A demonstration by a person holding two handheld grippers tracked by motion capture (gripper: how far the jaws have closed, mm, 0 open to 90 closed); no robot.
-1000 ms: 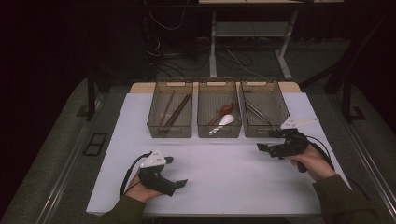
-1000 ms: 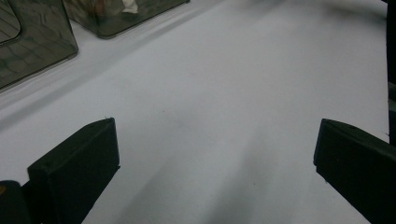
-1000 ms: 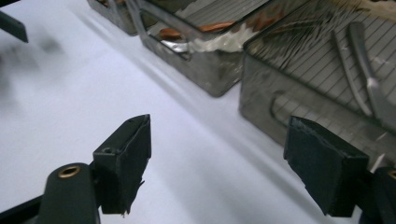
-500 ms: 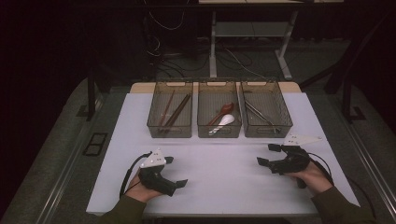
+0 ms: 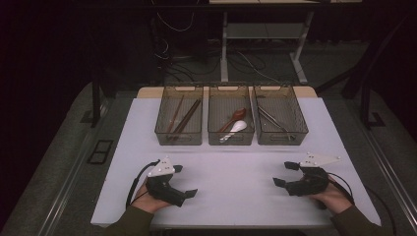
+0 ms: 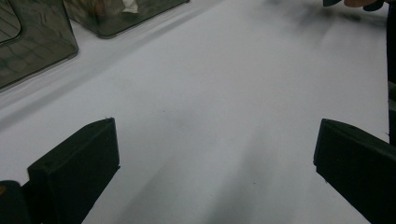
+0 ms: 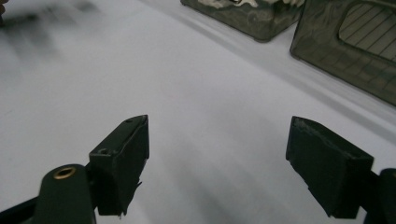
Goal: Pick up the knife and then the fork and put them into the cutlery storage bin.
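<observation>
Both tongs are held low over the near part of the white counter (image 5: 231, 162), jaws spread apart and with nothing between them. Left tongs (image 5: 187, 181) are seen at the near left, gripped from behind by a hand, and their jaws point inward toward the middle of the counter. Right tongs (image 5: 286, 173) are seen at the near right, likewise turned inward, so that the two face each other across bare surface. In the left gripper view and the right gripper view only plain counter is seen between the black jaws, with the trays off toward the top corners.

Three clear trays are set side by side along the far edge, well apart from both tongs. Chopsticks (image 5: 183, 117) are kept in the left tray (image 5: 178, 137), a brown spoon (image 5: 235, 117) and a white spoon (image 5: 235, 129) in the middle tray (image 5: 230, 139), and metal utensils (image 5: 271, 118) in the right tray (image 5: 282, 138). By this sorting each kind is kept reachable by itself. A resting pose is judged likely, since nothing nearby is being reached for.
</observation>
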